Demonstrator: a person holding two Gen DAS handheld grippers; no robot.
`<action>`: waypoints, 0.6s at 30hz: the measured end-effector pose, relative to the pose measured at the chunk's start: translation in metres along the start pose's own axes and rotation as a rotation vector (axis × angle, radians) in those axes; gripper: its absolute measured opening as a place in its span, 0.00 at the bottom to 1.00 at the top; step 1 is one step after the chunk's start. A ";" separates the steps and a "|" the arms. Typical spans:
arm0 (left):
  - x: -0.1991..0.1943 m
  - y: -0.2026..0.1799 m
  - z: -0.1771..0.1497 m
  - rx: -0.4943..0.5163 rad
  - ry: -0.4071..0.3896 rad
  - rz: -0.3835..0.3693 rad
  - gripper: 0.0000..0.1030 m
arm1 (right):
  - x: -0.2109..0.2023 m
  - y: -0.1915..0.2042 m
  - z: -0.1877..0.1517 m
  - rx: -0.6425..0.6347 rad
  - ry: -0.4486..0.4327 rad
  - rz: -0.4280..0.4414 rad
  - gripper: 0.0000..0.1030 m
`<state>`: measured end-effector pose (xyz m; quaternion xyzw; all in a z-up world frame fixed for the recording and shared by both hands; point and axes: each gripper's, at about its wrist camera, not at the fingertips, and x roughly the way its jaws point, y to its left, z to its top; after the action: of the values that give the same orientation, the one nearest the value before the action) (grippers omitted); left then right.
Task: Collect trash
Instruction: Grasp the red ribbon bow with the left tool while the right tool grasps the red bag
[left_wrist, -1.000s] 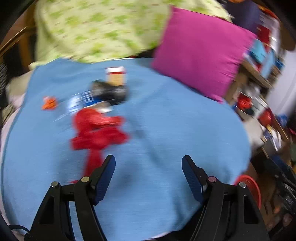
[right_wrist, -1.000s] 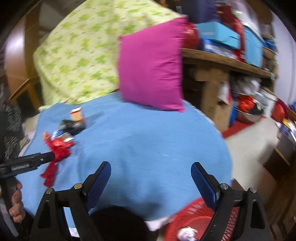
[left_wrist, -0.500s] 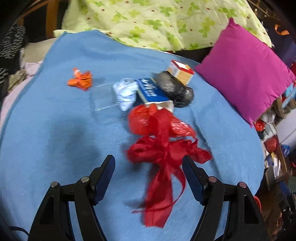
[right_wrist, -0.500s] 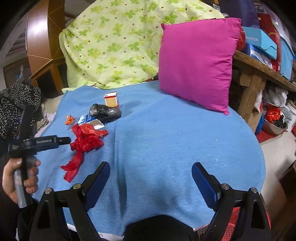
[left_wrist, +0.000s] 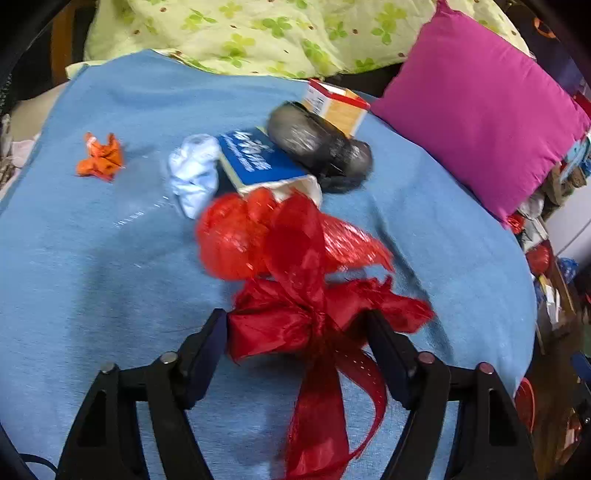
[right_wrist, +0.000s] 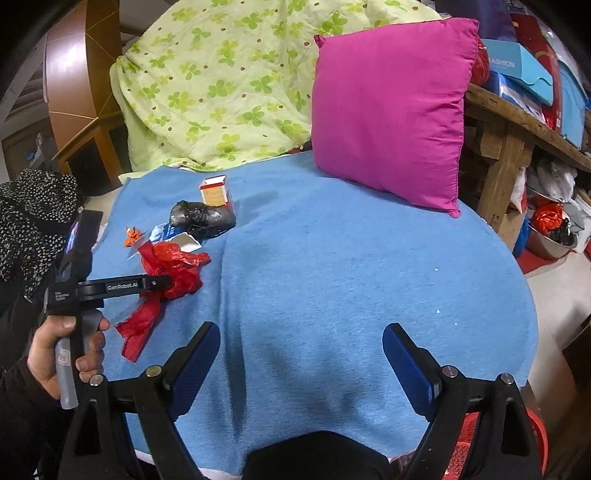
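A red ribbon bow (left_wrist: 314, 317) lies on the blue blanket (left_wrist: 92, 240), its knot between the open fingers of my left gripper (left_wrist: 297, 332). Behind it lie a red plastic bag (left_wrist: 236, 240), a blue-and-white box (left_wrist: 258, 162), a white crumpled paper (left_wrist: 194, 173), a black bag (left_wrist: 321, 147), a small red-and-white carton (left_wrist: 336, 103) and an orange wrapper (left_wrist: 100, 157). My right gripper (right_wrist: 301, 354) is open and empty over the near blanket; its view shows the left gripper (right_wrist: 162, 282) at the bow (right_wrist: 173, 277).
A magenta pillow (right_wrist: 391, 118) and a green clover quilt (right_wrist: 221, 85) lie at the back. A red basket (right_wrist: 480, 443) stands on the floor at the bed's right front. A wooden shelf with boxes (right_wrist: 517, 110) is at the right.
My left gripper has swung left and moved forward over the pile until the red bow sits between its fingers. The right gripper has tilted up a little and stayed open.
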<state>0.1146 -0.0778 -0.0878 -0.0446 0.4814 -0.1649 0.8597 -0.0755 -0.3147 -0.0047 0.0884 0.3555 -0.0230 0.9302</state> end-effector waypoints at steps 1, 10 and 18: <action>0.000 -0.003 -0.001 0.010 0.006 -0.010 0.61 | 0.000 0.000 0.000 0.000 -0.001 0.001 0.89; -0.010 -0.021 -0.017 0.035 -0.013 -0.045 0.28 | -0.002 -0.001 0.000 0.010 -0.010 0.002 0.89; -0.056 -0.006 -0.047 0.004 -0.081 0.000 0.28 | -0.001 0.009 0.003 -0.006 -0.010 0.025 0.89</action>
<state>0.0464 -0.0616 -0.0657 -0.0496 0.4461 -0.1640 0.8784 -0.0732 -0.3061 -0.0008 0.0897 0.3500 -0.0108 0.9324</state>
